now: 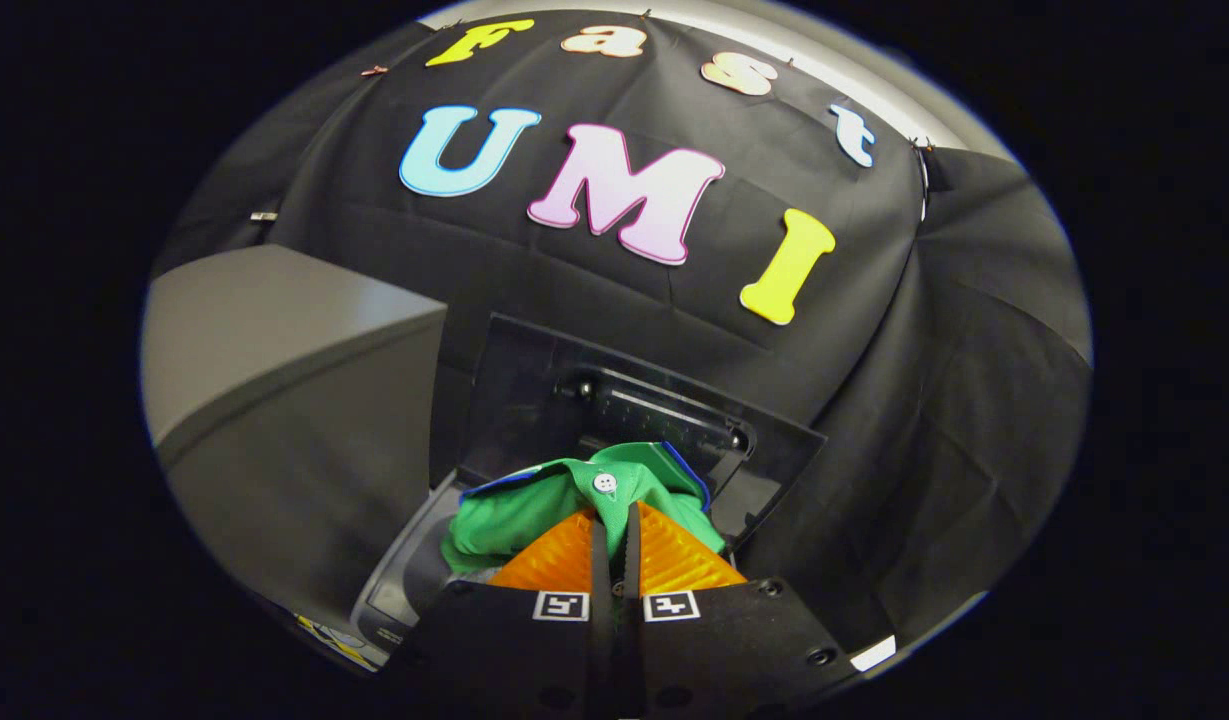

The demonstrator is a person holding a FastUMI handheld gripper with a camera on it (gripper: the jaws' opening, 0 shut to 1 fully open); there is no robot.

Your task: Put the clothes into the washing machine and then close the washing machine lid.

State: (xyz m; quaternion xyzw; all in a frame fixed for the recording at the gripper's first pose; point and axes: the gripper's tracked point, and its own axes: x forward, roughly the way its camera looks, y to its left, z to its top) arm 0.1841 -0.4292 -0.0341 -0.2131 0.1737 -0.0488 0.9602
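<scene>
Right between the fingers [614,545] a fold of a green shirt [534,510] is pinched, both ribbed pads pressing on the cloth with only a thin slit left between them. Soft and crumpled, the shirt bunches just ahead of the fingertips, with a narrow blue edge along its folds and a small white round button [604,483] sitting on a flat strip of fabric. It hangs over the open top of the washing machine [404,580], whose smooth grey rim shows beside the fingers. Beyond the shirt the dark, glossy lid [534,400] stands raised, rectangular, leaning back against the black cloth wall [874,350]. A plain grey box [274,340] sits beside the lid.
</scene>
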